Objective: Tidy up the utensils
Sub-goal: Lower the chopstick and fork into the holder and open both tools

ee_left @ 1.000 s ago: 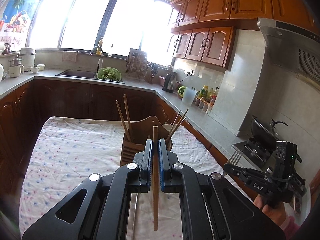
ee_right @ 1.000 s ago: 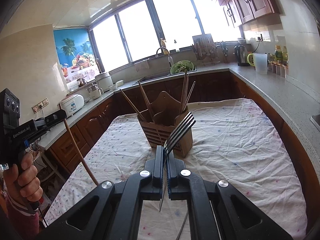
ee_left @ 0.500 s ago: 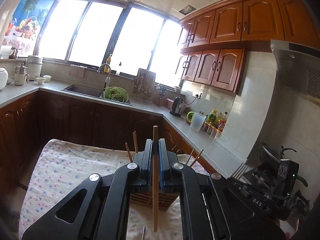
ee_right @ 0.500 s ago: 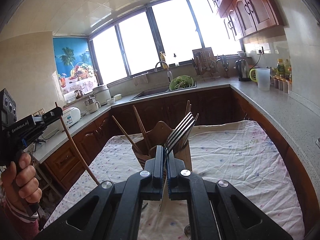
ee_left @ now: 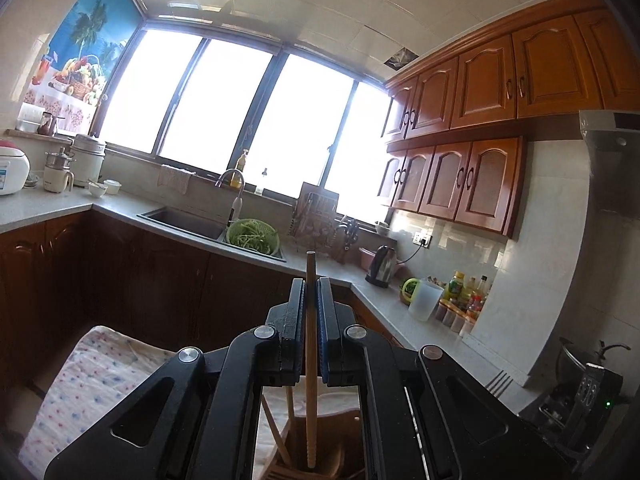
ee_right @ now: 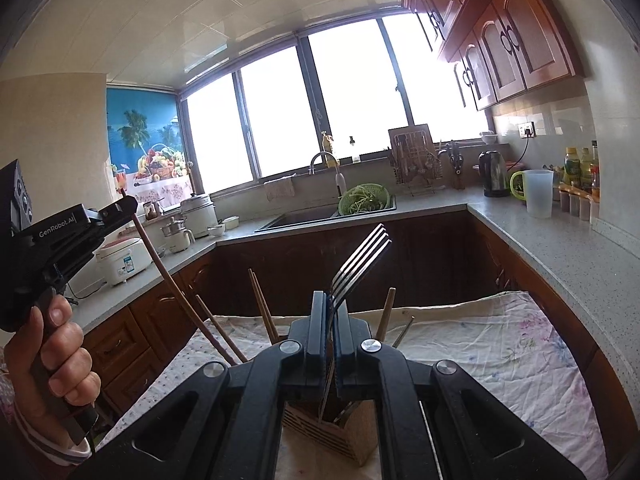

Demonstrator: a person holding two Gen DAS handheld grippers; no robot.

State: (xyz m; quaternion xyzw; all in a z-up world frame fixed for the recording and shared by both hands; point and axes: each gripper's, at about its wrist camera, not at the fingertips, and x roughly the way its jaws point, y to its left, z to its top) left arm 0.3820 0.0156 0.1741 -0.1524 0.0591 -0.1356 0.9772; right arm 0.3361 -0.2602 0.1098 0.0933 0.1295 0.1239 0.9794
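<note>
The left gripper [ee_left: 311, 300] is squeezing a long wooden chopstick [ee_left: 310, 364] that is standing straight up, and its bottom end is reaching down into the wooden holder [ee_left: 316, 468] on the worktop [ee_left: 92, 364]. The right gripper [ee_right: 328, 312] is pinching a metal fork [ee_right: 360, 266] with its prongs pointing up, right above the holder's front pocket. More chopsticks [ee_right: 262, 308] are sticking up out of the holder, which is sitting on a dotted cloth [ee_right: 500, 344].
</note>
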